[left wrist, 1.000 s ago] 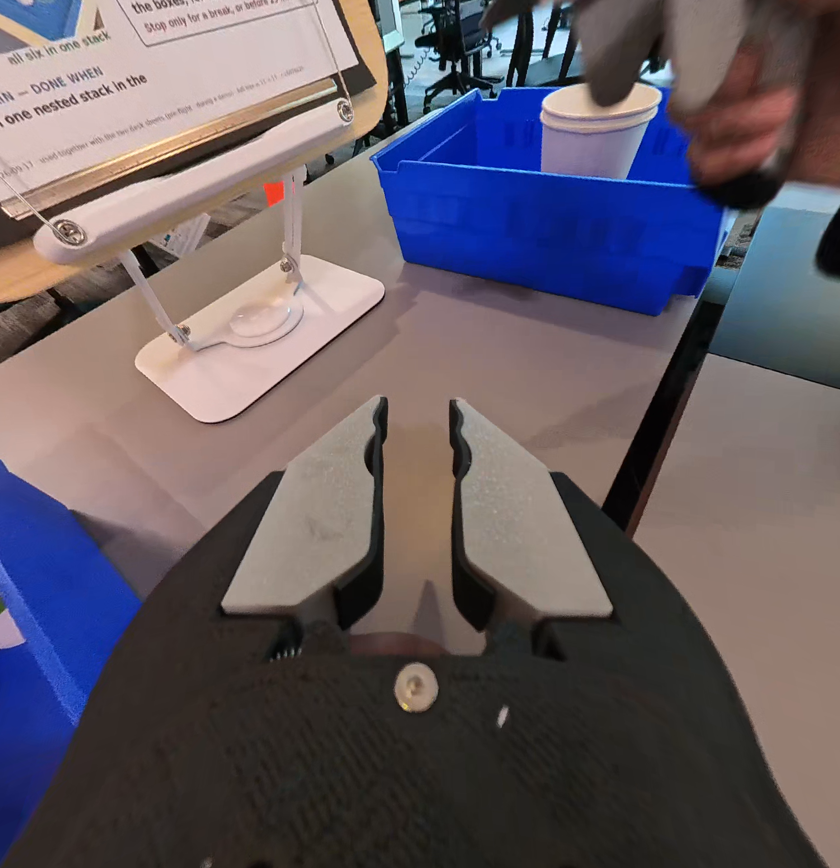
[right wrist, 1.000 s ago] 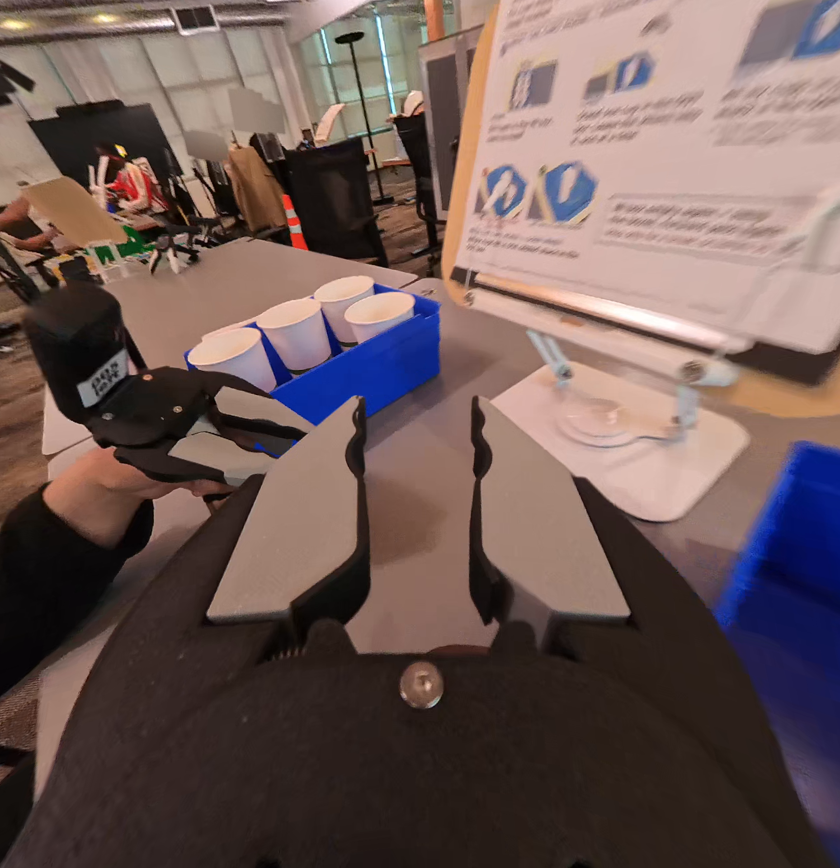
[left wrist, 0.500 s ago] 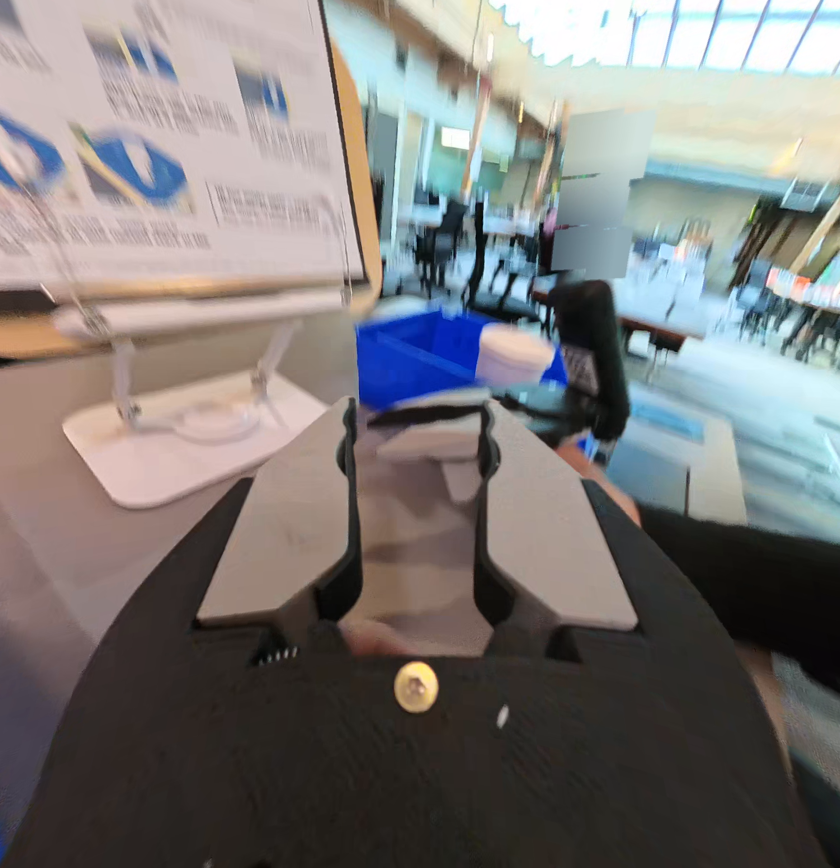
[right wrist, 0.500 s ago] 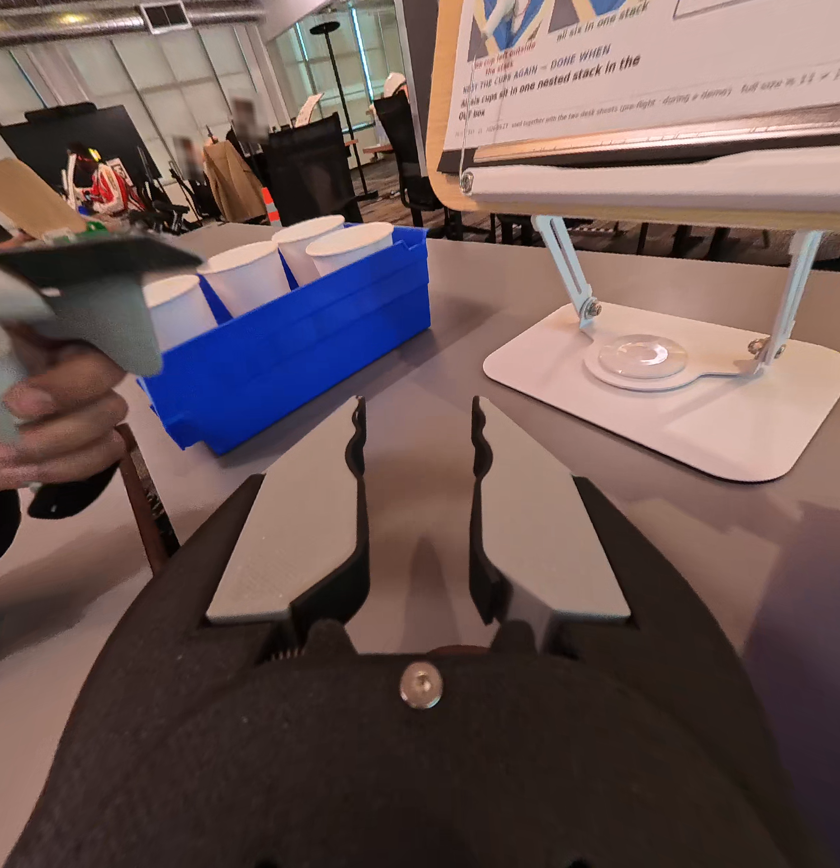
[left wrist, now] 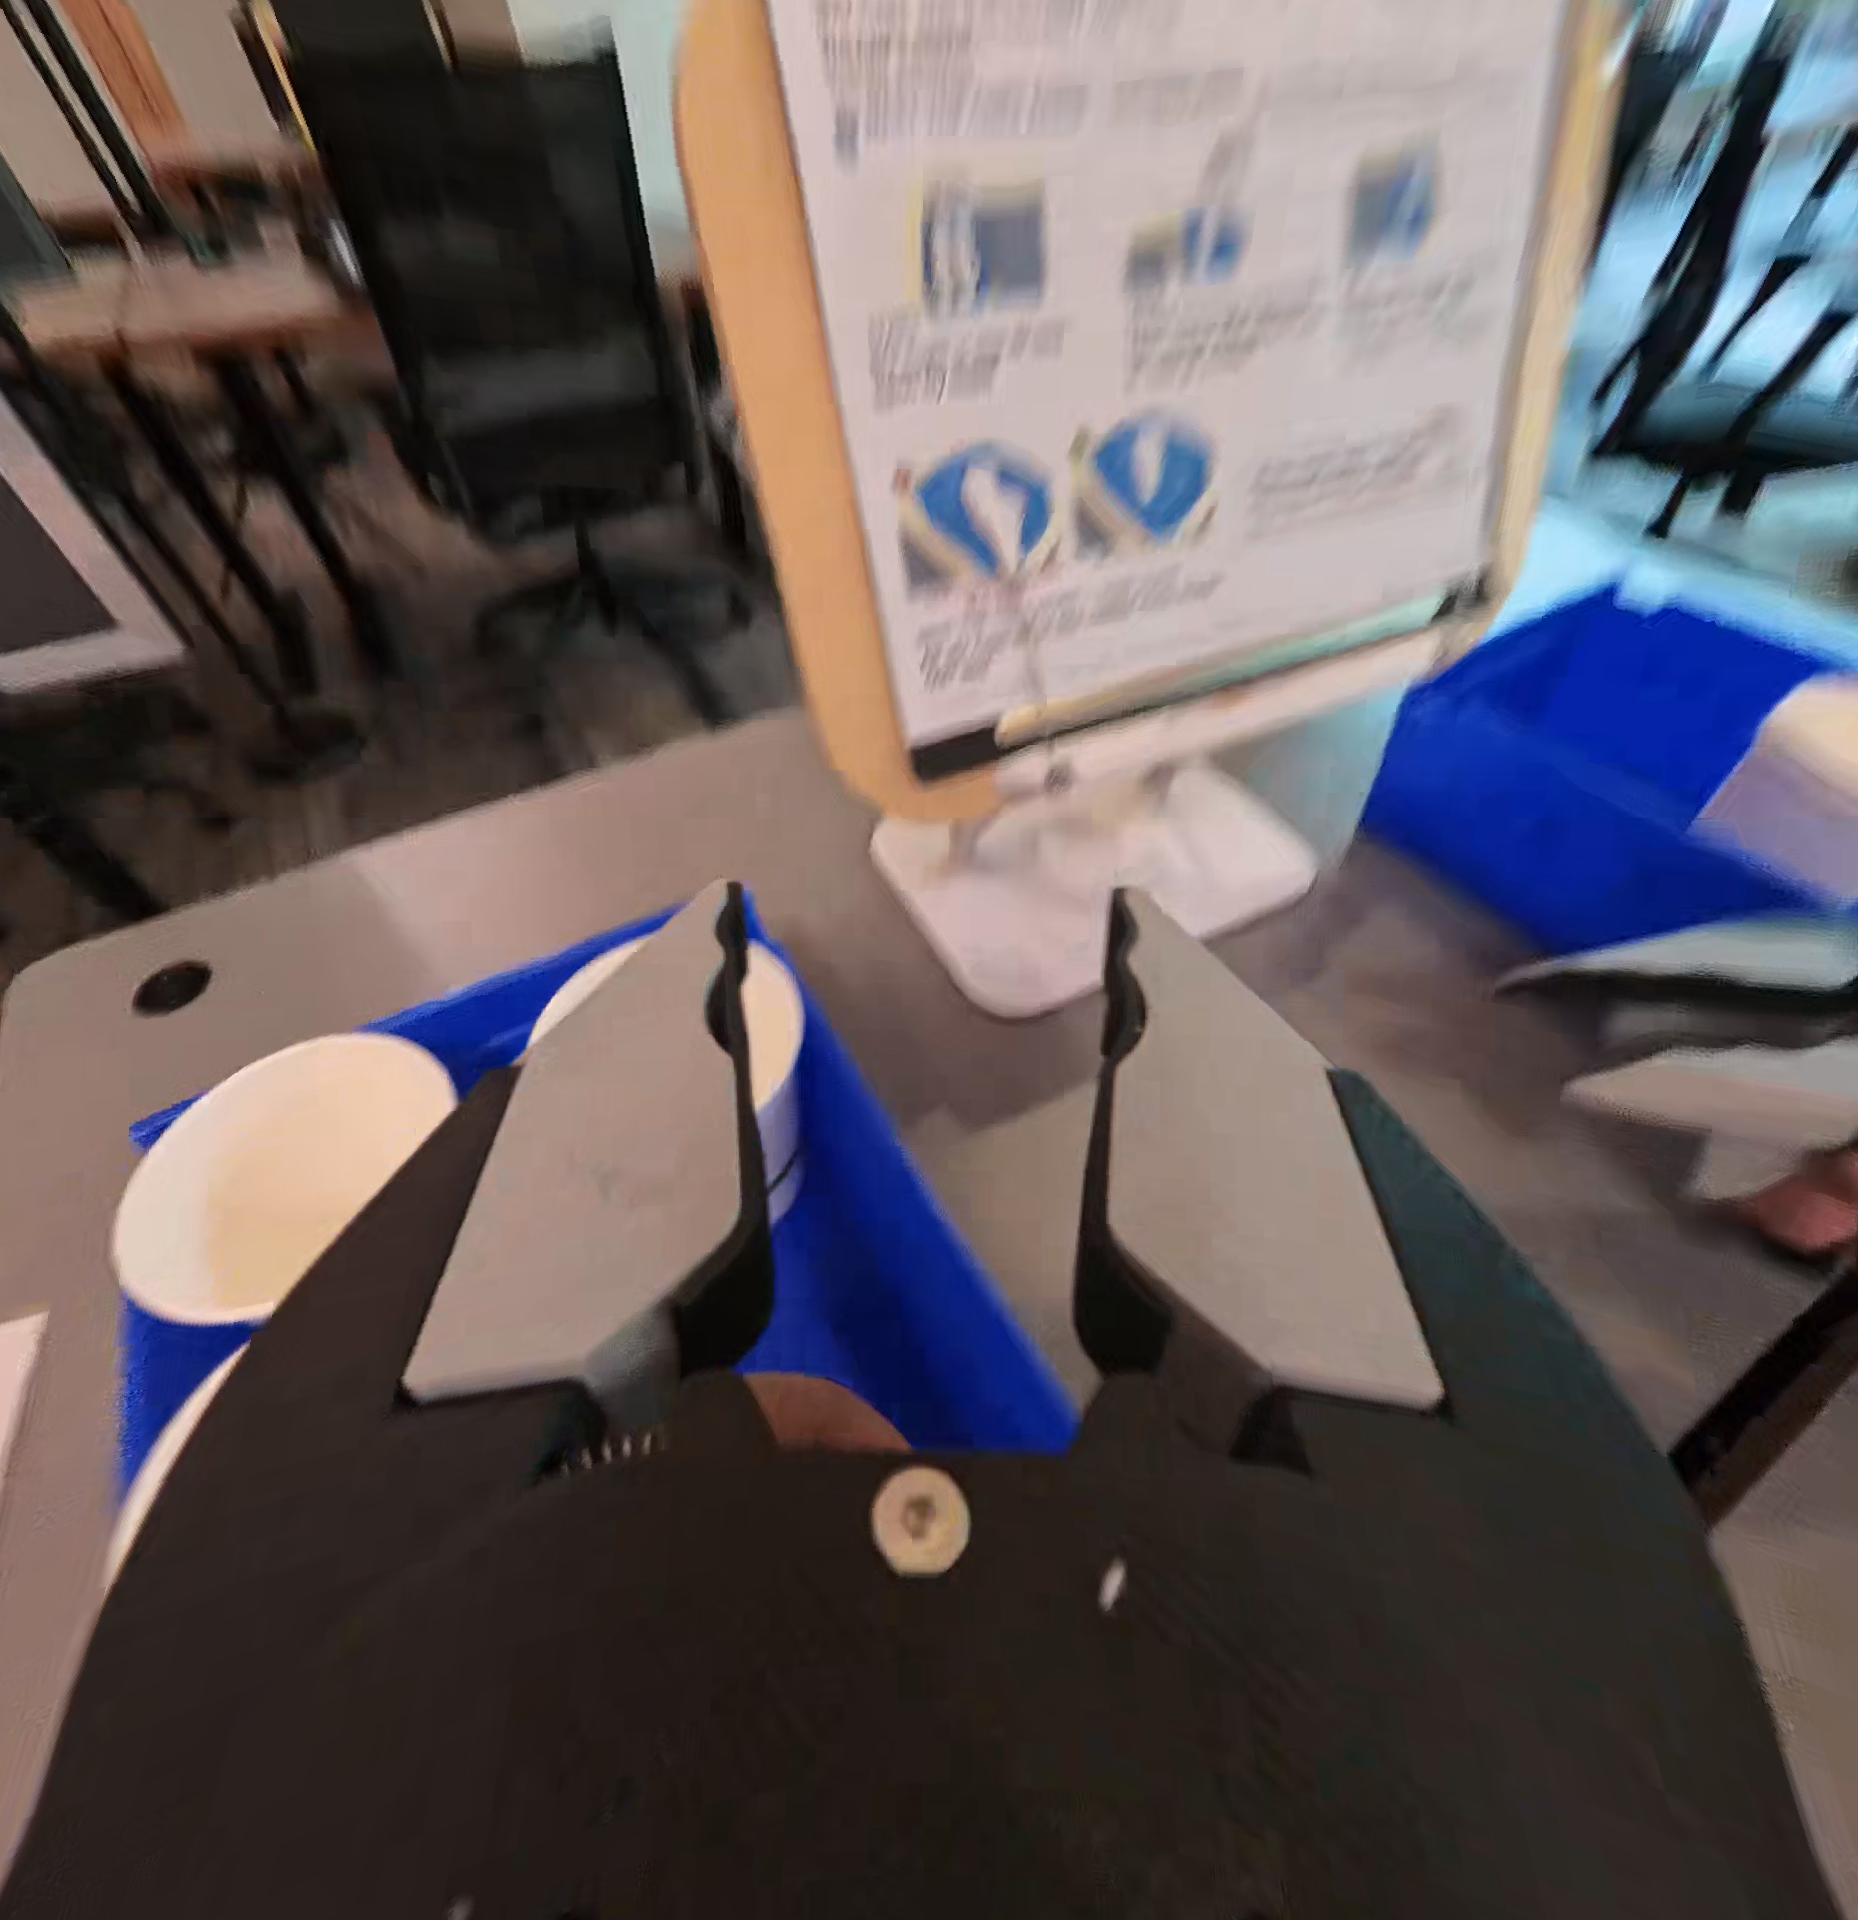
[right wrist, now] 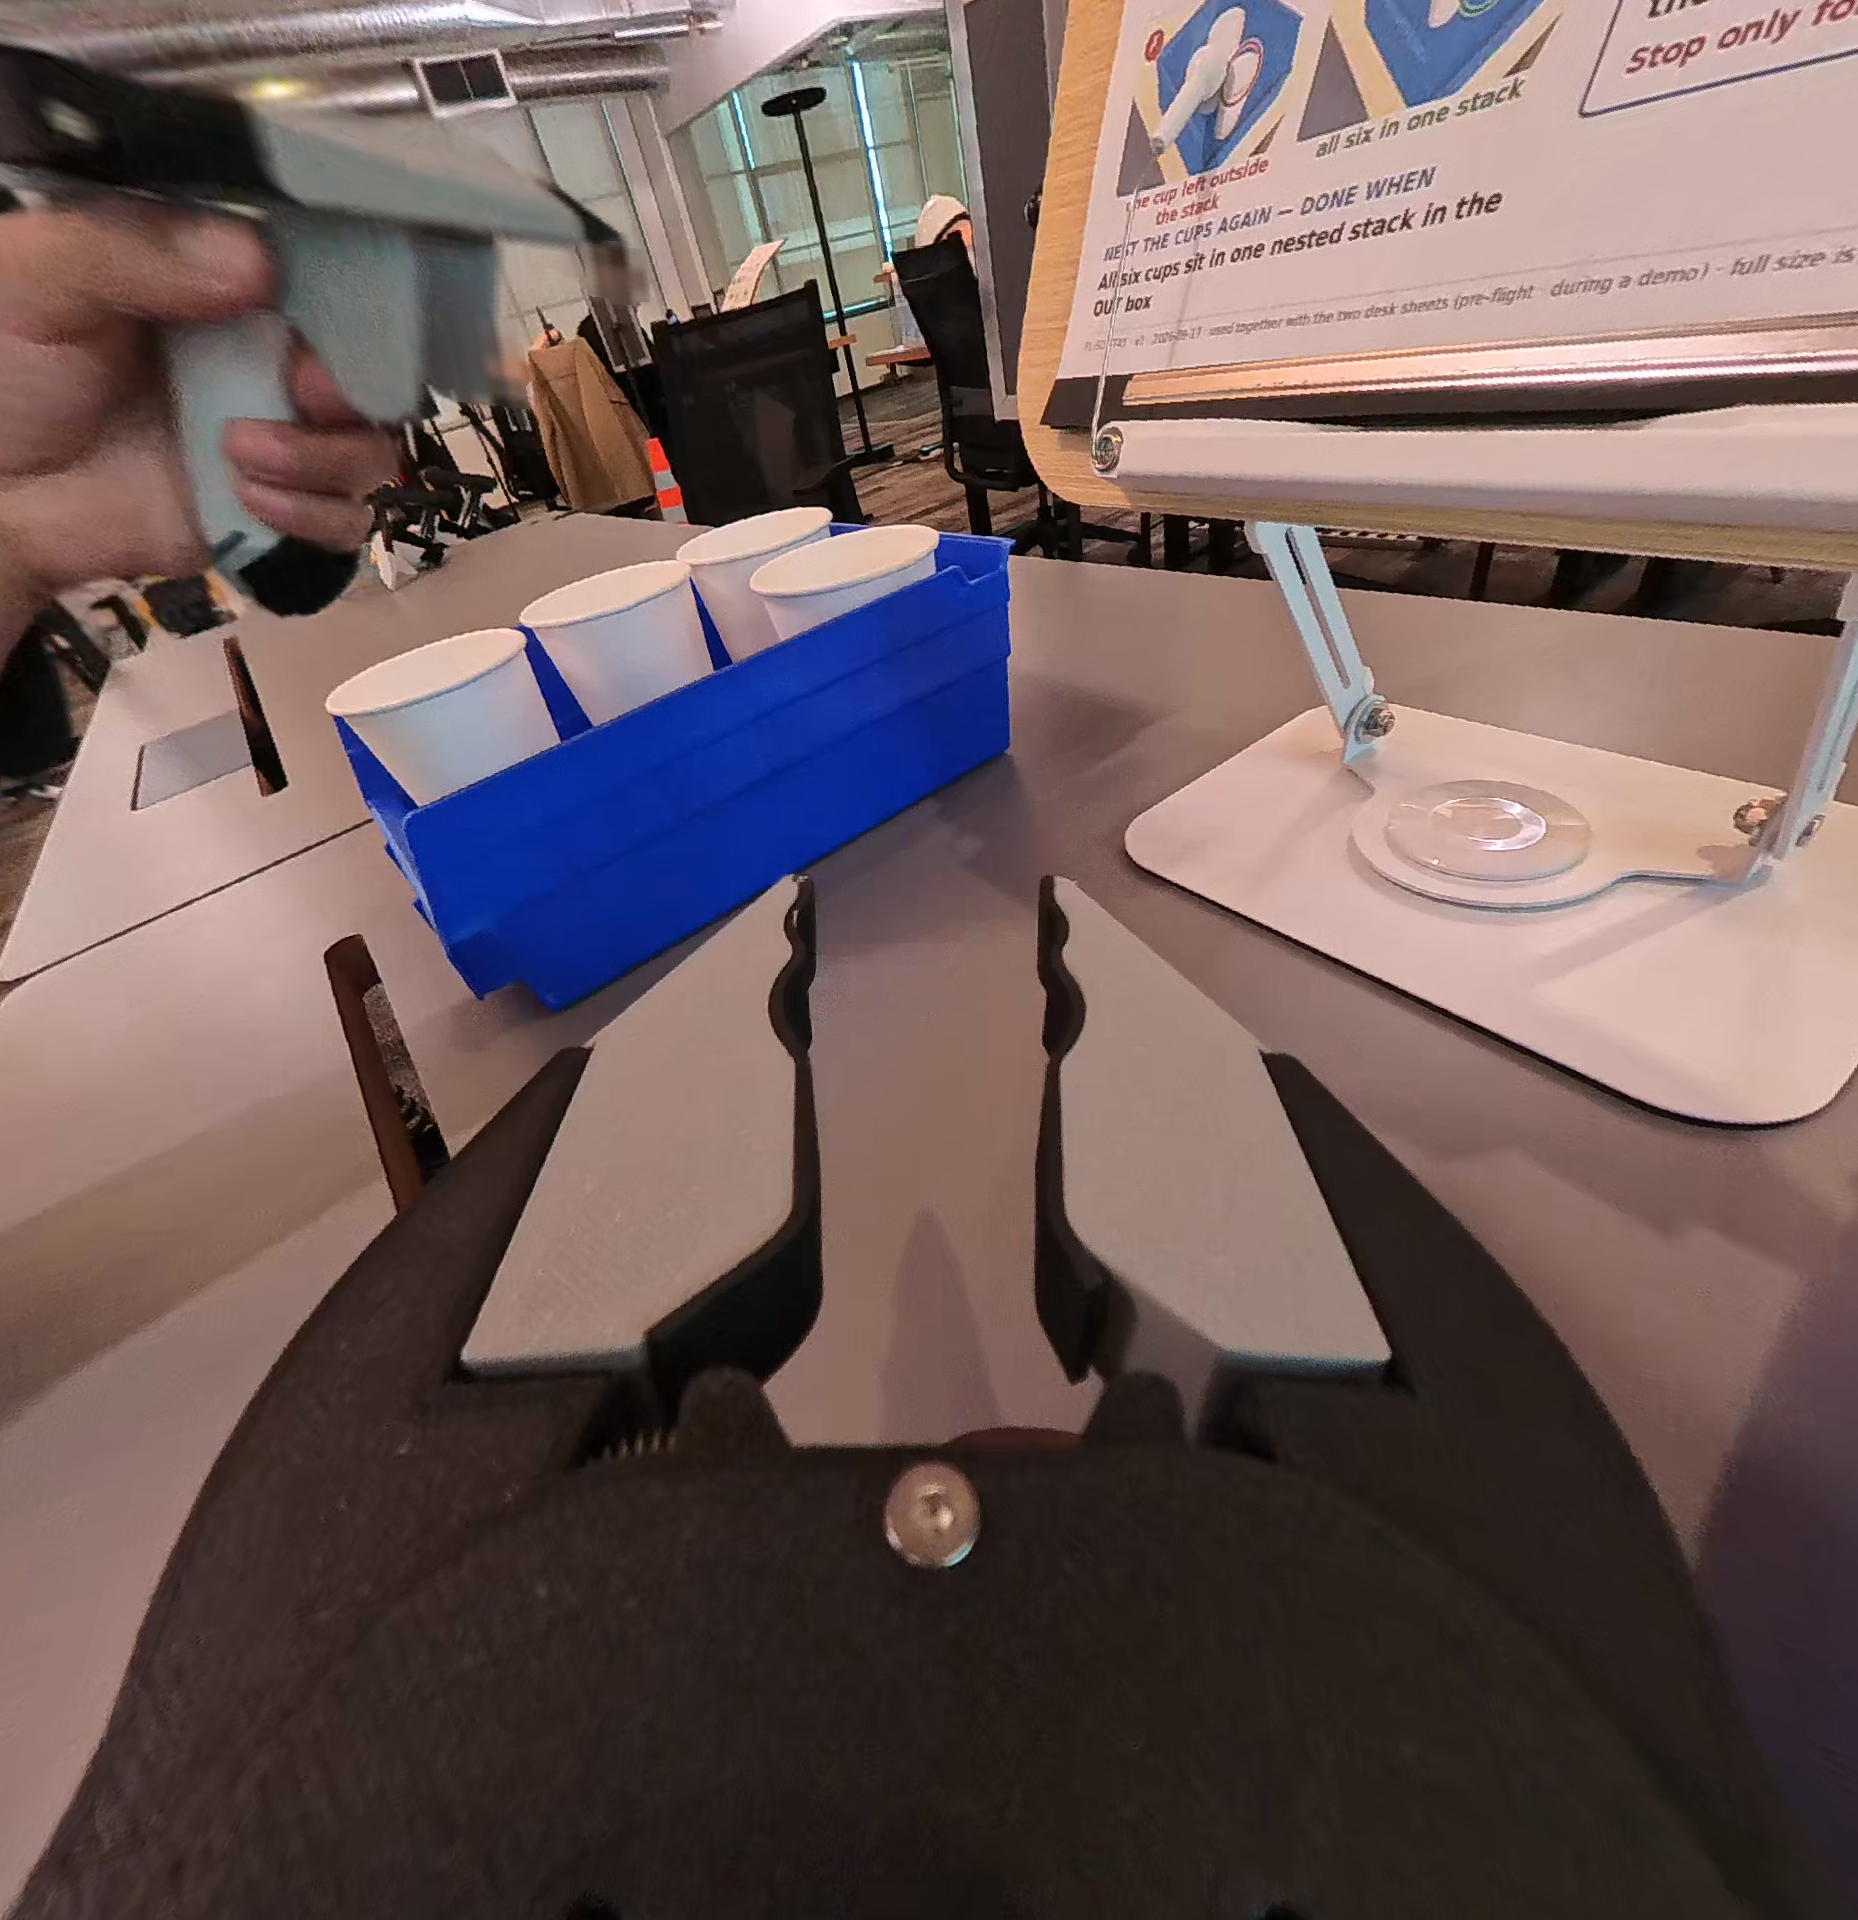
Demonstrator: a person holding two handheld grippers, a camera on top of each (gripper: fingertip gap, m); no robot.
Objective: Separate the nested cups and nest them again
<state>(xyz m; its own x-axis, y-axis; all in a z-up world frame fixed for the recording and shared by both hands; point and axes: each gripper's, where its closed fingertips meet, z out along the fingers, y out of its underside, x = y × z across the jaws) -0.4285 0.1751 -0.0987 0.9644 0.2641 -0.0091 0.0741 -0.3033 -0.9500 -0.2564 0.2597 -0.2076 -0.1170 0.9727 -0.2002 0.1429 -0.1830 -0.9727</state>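
White paper cups [right wrist: 613,644] stand separately in the blue bin [right wrist: 717,821] on the worktop [right wrist: 229,1091]. Left gripper [left wrist: 920,935] has swung over them, fingers now wider apart and empty; right gripper [right wrist: 920,904] open, idle. Likely starting re-nesting.

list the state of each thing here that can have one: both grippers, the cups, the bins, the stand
left hand-held gripper: open, empty, above the near bin
right hand-held gripper: open, empty, over bare table
four white cups: upright, separate, standing in a row
near blue bin: holds the four cups
far blue bin: holds something white, too blurred to tell
document stand: upright on the table, sheet clipped on
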